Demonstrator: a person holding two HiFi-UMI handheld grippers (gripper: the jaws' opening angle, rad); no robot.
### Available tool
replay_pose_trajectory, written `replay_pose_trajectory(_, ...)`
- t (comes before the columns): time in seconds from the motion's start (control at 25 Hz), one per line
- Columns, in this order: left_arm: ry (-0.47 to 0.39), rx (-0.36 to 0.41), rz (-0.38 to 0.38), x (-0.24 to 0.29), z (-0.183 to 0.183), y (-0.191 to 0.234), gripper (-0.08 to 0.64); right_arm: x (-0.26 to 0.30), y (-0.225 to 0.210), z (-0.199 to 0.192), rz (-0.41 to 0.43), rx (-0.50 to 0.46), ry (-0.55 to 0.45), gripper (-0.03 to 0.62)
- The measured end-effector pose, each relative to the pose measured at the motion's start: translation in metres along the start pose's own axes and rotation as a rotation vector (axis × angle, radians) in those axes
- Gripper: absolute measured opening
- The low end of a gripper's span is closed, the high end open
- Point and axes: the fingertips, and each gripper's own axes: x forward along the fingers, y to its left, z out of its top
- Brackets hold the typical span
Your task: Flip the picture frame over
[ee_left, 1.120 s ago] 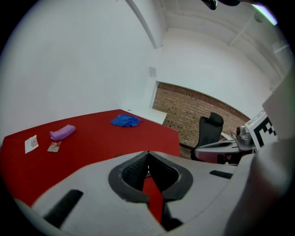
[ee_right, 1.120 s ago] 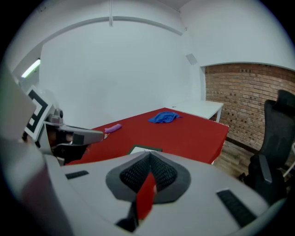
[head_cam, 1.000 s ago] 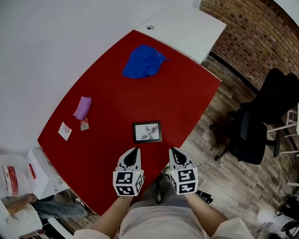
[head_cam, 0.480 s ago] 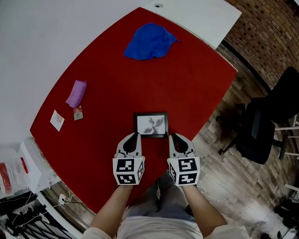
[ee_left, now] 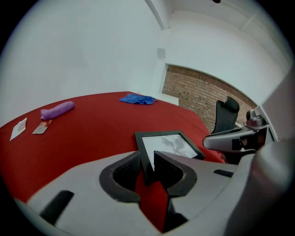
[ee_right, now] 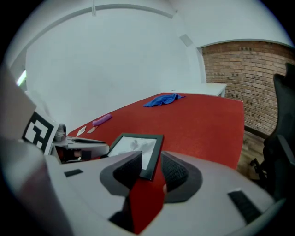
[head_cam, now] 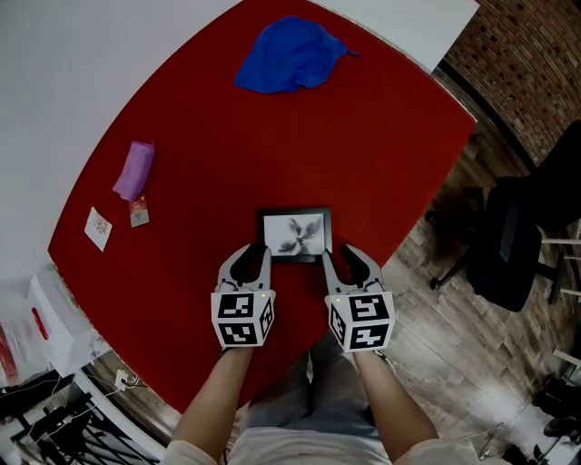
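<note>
A red table [head_cam: 363,136] filled most of the scene, set against a plain white wall [ee_left: 92,55]. At its far end stood a white desk [head_cam: 418,23], and past that a brick wall [head_cam: 526,54] — bare and reddish-brown. The floor [head_cam: 454,300] was worn wooden planking, and a black office chair [head_cam: 526,245] stood on it off the table's right side. The light was even.

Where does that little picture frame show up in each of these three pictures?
Head view: picture frame at the centre.
Left gripper view: frame lower middle, slightly right.
Right gripper view: frame lower middle, slightly left.
Shared landmark: the blue cloth, beyond the frame in all three.
</note>
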Motion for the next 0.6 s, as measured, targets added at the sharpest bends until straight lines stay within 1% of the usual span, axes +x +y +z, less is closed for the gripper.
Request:
replay_pose_trajectory(0.16, 0.043, 0.009, -0.001, 0.010, -0.008, 0.002, 0.079, 0.008, 0.001, -0.001, 0.003, 0.004, 0.020, 0.108)
replay_pose_trajectory(0.28, 0.058, 0.026, 0.001, 0.011, -0.009, 0.003, 0.080, 0.013, 0.001, -0.003, 0.010, 0.003, 0.042, 0.108)
replay_pose_trajectory(0.44, 0.062, 0.028, 0.019, 0.011, -0.007, 0.004, 0.080, 0.019, 0.002, -0.009, 0.037, 0.050, 0.079, 0.109)
replay_pose_trajectory(0.6, 0.060, 0.032, 0.017, 0.011, -0.007, 0.002, 0.080, 0.027, 0.003, -0.017, 0.049, 0.093, 0.119, 0.108)
